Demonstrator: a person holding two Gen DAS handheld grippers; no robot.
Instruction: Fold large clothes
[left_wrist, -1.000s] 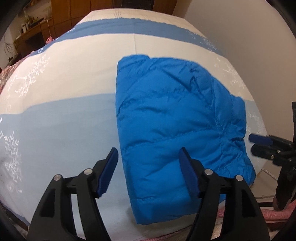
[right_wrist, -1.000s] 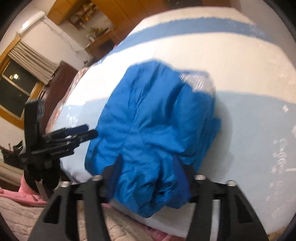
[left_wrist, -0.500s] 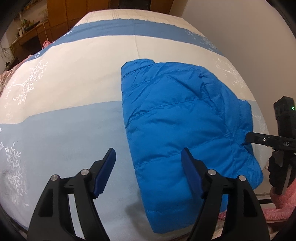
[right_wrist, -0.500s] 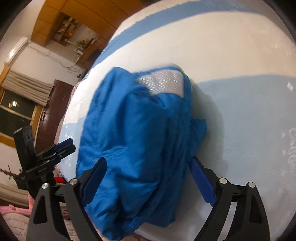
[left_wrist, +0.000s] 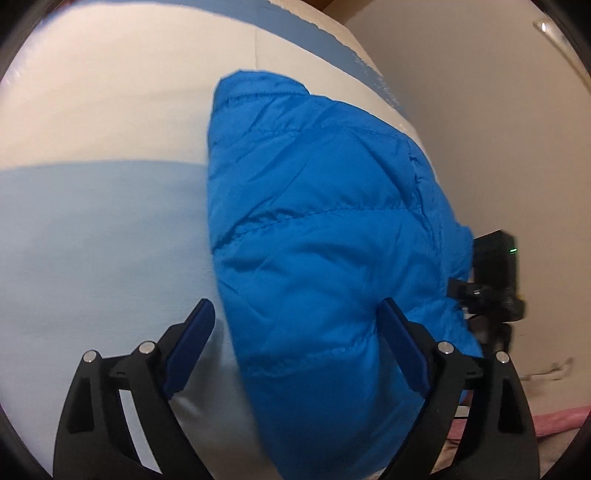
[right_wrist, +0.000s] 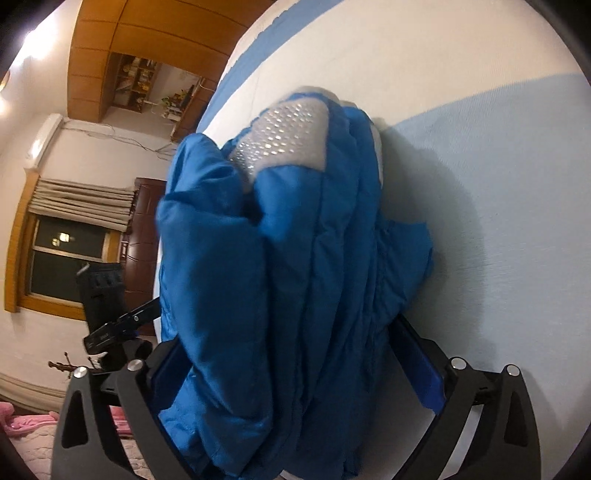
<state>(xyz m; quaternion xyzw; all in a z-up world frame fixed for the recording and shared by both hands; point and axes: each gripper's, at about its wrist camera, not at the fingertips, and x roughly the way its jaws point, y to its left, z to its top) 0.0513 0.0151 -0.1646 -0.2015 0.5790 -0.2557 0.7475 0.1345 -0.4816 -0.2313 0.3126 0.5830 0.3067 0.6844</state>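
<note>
The jacket (left_wrist: 314, 236) is lying folded into a thick bundle on the bed (left_wrist: 103, 229), close to the near edge and on the wall side. The silver-dotted lining (right_wrist: 284, 140) is showing at its far end in the right wrist view.

The left gripper (left_wrist: 295, 343) is opening; its jaws are straddling the near left corner of the bundle, and neither pad is pressing the cloth. The right gripper (right_wrist: 295, 373) is also opening, spread about as wide as it goes. The bundle's near end is sitting between its jaws, and the pads appear to be releasing rather than pinching.

Handling, as judged:
- The jacket is quilted and puffy, so it is likely light and soft, and it is springing back where compressed.
- The shell looks smooth and shiny, so it is probably slippery; a shallow pinch may slide off.
- Layers are stacking loosely at the near end and may shift apart.

Where to take hold: grip deep over a stitched seam or the folded edge, catching all layers together, one gripper at each near corner.
</note>
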